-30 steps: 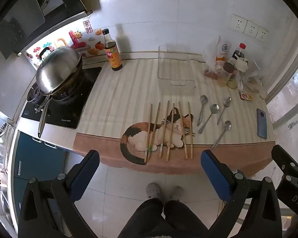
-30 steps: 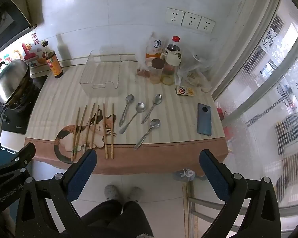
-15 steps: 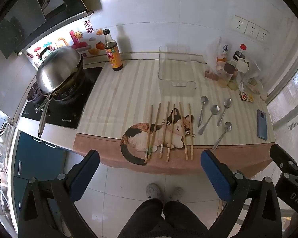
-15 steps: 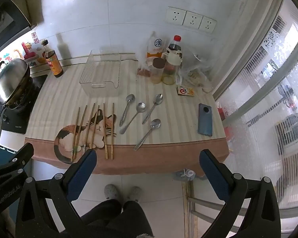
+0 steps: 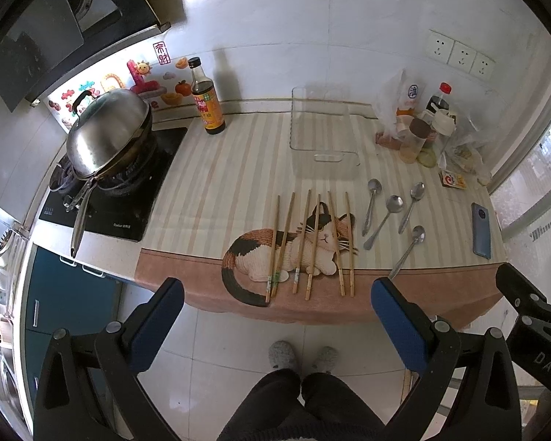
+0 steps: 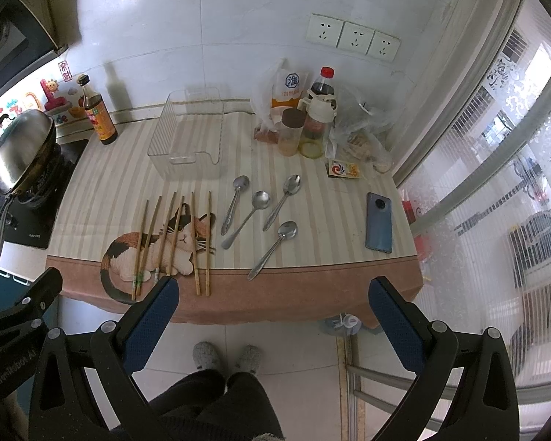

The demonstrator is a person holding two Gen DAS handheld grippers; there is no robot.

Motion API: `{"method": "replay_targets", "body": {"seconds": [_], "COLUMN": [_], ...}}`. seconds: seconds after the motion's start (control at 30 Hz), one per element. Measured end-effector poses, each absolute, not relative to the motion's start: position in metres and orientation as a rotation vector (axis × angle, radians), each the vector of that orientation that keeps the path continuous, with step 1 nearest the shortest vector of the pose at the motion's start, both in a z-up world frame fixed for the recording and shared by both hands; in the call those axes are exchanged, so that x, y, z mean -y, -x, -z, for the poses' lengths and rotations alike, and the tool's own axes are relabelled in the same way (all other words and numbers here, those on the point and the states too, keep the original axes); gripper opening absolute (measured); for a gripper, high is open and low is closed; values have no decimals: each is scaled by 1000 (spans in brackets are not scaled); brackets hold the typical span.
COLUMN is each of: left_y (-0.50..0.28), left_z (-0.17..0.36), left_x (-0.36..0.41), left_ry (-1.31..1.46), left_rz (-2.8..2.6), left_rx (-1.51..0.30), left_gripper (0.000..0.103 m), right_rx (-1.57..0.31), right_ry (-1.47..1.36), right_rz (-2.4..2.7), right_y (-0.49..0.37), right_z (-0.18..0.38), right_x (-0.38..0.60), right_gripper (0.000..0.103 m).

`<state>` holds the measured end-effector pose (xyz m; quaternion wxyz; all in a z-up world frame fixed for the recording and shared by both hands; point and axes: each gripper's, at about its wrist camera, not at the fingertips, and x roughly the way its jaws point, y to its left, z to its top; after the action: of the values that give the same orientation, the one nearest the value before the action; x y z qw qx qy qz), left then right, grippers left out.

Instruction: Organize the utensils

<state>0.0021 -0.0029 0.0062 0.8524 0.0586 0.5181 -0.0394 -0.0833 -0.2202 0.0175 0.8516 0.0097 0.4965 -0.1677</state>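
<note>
Left wrist view: my left gripper (image 5: 277,305) hangs wide open, holding nothing, short of the counter. "DAS" reads on the other tool at right. Six wooden chopsticks (image 5: 312,242) lie across the cat print; four steel spoons (image 5: 389,217) lie right of them.

Right wrist view: right gripper (image 6: 272,303) gaping, empty. Clear tray (image 6: 187,136) sits beyond the chopsticks (image 6: 176,235); four spoons (image 6: 260,217), one phone (image 6: 378,222) right.

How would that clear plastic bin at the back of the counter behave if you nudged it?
The clear bin looks empty and thin-walled, so it is probably light and would slide easily on the smooth striped mat. Its low, wide, flat-bottomed shape makes tipping unlikely. The walls may flex somewhat if squeezed.
</note>
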Motion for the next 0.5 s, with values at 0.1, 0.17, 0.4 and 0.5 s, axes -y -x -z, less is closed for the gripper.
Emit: {"method": "replay_targets", "body": {"seconds": [0.1, 0.17, 0.4, 0.5], "left_y": [-2, -2, -2, -2], "left_z": [-7, -8, -10, -13], "left_x": [3, 4, 5, 5], "left_ry": [-122, -122, -121, -120], "left_rz": [84, 85, 83, 81], "left_rx": [-1091, -1091, -1089, -1086], "left_gripper": [103, 103, 103, 103], "right_rx": [-1044, -1044, -1044, -1044], "right_ry": [-23, -23, -23, -24], "right_rz": [354, 355, 355, 355], "right_y": [86, 89, 90, 89], "right_z": [-19, -23, -22, -22], "right_x": [220, 220, 221, 221], "right_gripper": [103, 103, 103, 103]}}
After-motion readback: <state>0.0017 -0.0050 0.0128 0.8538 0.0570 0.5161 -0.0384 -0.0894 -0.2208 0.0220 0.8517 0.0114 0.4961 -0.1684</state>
